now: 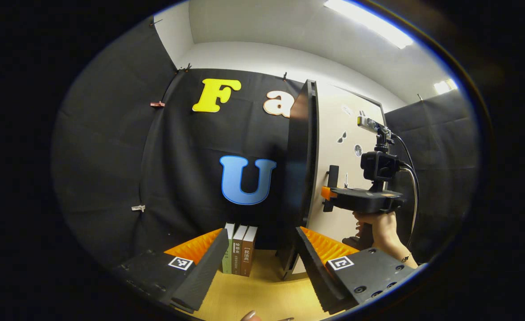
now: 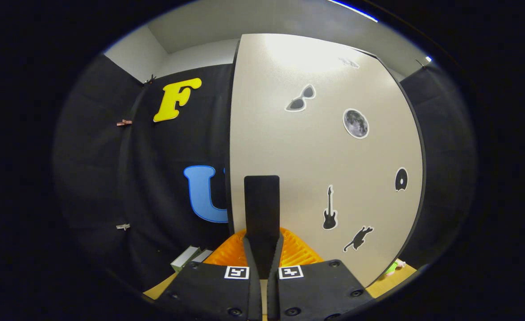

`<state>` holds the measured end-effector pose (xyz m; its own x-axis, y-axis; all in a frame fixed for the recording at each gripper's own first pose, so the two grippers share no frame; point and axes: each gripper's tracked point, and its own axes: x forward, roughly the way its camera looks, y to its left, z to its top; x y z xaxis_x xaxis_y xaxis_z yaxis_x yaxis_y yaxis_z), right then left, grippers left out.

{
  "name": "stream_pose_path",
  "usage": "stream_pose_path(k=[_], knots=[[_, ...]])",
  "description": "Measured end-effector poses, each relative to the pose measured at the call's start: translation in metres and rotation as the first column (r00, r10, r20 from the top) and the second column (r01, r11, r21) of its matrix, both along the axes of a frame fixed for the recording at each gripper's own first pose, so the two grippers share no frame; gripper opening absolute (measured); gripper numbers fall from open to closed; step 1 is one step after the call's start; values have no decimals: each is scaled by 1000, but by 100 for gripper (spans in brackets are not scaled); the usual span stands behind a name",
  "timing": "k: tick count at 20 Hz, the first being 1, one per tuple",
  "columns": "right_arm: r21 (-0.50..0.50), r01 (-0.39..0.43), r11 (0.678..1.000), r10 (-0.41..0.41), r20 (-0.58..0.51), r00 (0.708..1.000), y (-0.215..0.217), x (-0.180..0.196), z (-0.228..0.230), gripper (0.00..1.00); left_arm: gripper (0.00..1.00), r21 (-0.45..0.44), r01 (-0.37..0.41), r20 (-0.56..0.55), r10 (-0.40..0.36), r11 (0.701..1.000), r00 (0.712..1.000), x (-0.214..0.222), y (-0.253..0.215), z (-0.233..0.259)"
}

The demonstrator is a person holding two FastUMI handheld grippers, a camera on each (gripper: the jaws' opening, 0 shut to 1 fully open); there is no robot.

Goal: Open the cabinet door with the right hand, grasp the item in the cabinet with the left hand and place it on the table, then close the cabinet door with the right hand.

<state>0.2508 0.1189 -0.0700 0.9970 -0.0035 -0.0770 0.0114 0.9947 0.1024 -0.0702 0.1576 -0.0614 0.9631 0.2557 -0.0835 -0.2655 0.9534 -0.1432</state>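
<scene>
Two grippers are at work around a cabinet door (image 2: 324, 147) that stands partly swung out. In the right gripper view, the right gripper (image 2: 262, 263) sits at the bottom centre of the frame with its two fingers pressed close together on the lower end of a dark upright door handle (image 2: 262, 205), which rises just above the fingertips near the left edge of the pale door front. Small stickers lie on this front: sunglasses (image 2: 300, 99) and a moon (image 2: 356, 123) in the upper part, a guitar (image 2: 329, 209) and a cat (image 2: 358, 238) lower down. In the left gripper view, the left gripper (image 1: 262, 263) is at the bottom of the frame with its fingers spread wide apart and nothing between them. Behind the gap, at lower centre, three books (image 1: 240, 249) stand upright side by side on the wooden table (image 1: 262, 294), just to the left of the door's dark edge (image 1: 301, 169). The same view shows the right gripper (image 1: 327, 194) at the right of the frame, held by a hand (image 1: 380, 227), with its tip at the handle (image 1: 332, 176) on the door front. I cannot tell what item is inside the cabinet, because the door and its edge hide the interior; a small green object (image 2: 391, 267) shows at the lower right of the right gripper view, beside the door's lower corner, too small to name.
</scene>
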Motion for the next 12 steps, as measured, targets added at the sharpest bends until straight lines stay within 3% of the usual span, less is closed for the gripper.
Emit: stream_pose_path(k=[12], knots=[[12,-64,998,64,-7,998,-12,-59,13,9,94,-61,136,56,-132,989,990,-5,-57,15]])
